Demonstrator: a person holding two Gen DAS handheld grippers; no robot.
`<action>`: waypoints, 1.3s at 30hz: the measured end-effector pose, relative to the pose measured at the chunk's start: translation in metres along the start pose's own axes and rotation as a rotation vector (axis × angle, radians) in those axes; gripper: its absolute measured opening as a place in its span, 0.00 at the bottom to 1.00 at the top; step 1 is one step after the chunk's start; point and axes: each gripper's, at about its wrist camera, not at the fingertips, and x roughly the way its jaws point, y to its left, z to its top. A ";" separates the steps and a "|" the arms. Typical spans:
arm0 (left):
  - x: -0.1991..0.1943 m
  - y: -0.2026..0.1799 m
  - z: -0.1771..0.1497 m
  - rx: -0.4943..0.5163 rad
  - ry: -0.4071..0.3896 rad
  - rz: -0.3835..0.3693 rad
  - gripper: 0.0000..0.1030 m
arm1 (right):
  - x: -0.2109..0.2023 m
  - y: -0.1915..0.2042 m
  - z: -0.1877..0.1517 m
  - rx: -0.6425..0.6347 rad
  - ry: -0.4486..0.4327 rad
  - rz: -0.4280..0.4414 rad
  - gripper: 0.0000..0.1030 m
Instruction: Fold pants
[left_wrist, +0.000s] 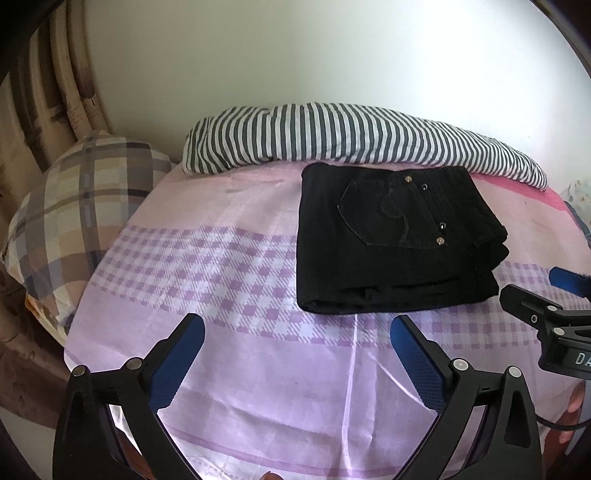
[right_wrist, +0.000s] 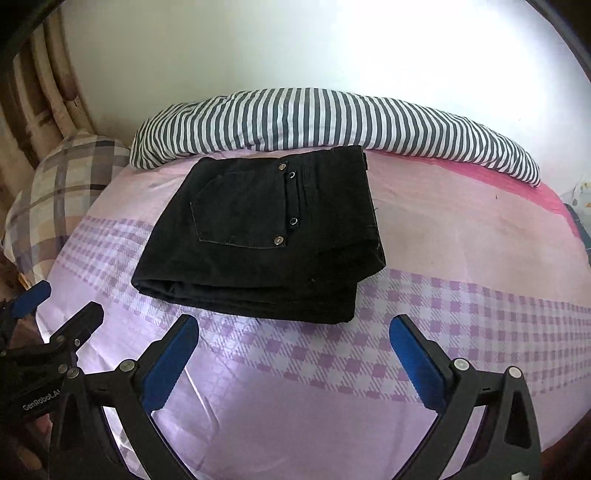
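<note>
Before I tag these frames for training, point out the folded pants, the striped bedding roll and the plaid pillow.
folded pants (right_wrist: 258, 236): right wrist view, on the back pocket.
striped bedding roll (right_wrist: 317, 118): right wrist view, on its middle stripes.
plaid pillow (left_wrist: 74, 214): left wrist view, on its facing side.

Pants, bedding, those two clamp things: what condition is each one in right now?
Black pants: folded into a compact stack, back pocket up, lying on the bed.
Left tool: open, empty.
Right tool: open, empty.
Striped quilt: bunched along the wall.
Plaid pillow: propped at the bed's corner.
Pink sheet: spread flat.
</note>
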 end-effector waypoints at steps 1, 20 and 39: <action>0.001 0.001 0.000 0.003 0.001 0.003 0.97 | 0.000 0.001 -0.001 -0.007 0.002 -0.005 1.00; 0.002 0.008 -0.002 -0.014 0.004 0.055 0.97 | 0.005 0.009 -0.005 -0.040 0.015 -0.033 0.99; 0.000 -0.001 -0.003 0.031 -0.010 0.073 0.97 | 0.012 0.012 -0.009 -0.049 0.033 -0.029 1.00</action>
